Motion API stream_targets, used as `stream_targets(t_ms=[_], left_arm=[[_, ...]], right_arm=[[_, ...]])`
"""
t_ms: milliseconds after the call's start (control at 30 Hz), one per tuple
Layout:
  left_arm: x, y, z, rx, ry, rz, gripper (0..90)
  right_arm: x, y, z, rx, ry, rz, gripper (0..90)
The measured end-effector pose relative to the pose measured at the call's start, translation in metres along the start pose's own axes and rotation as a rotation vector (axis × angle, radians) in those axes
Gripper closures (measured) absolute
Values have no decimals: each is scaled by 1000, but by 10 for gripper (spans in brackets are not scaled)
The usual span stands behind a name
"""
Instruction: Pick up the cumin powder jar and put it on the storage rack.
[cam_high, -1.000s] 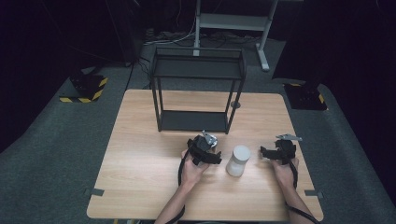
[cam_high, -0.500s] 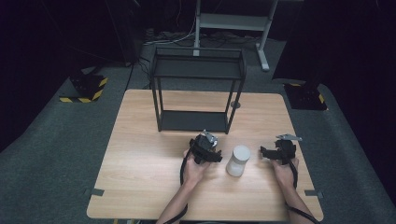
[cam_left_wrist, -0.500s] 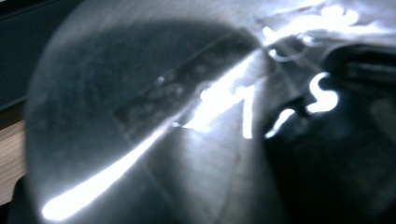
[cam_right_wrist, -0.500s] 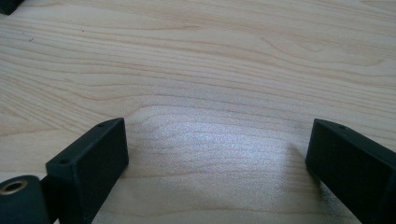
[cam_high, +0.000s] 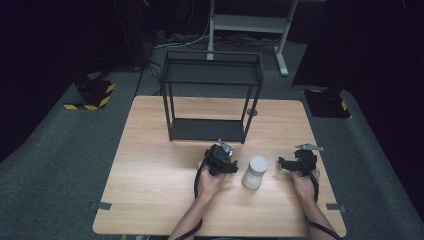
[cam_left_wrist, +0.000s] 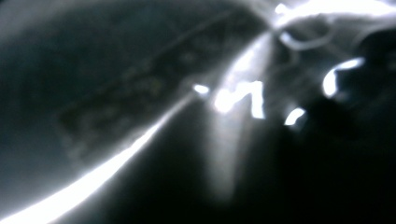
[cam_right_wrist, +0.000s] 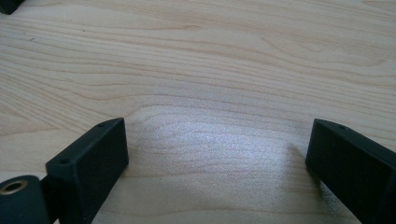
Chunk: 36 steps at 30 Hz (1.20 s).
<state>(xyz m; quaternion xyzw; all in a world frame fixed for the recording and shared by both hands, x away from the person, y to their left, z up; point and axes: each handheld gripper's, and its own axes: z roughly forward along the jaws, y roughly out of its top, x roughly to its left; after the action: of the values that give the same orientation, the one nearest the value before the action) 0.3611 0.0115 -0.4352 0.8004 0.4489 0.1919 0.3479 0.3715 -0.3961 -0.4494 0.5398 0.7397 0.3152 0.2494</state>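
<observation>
White bottle (cam_high: 255, 171) upright on table (cam_high: 150, 165) between both hands, left gripper (cam_high: 231, 165) just beside it, fingers closing, grip unclear; right gripper (cam_right_wrist: 219, 172) waits, fingers apart, for handover likely

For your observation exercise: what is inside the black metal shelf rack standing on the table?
The black shelf rack looks empty: its bottom shelf is bare and dark, and nothing shows on its top shelf. Table shows between its legs. The far back corners are too dark to judge.
</observation>
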Motion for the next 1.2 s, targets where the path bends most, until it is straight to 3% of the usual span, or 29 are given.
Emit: stream_targets(t_ms=[300,667,1200], left_arm=[[1,-1,1,1,3,-11,302],[3,-5,1,-14,-5,-26,305],[9,-2,-5,2,5,-30,306]], right_arm=[[0,0,0,0,3,5,50],[0,0,0,-1,2,2,50],[0,0,0,0,1,-1,50]])
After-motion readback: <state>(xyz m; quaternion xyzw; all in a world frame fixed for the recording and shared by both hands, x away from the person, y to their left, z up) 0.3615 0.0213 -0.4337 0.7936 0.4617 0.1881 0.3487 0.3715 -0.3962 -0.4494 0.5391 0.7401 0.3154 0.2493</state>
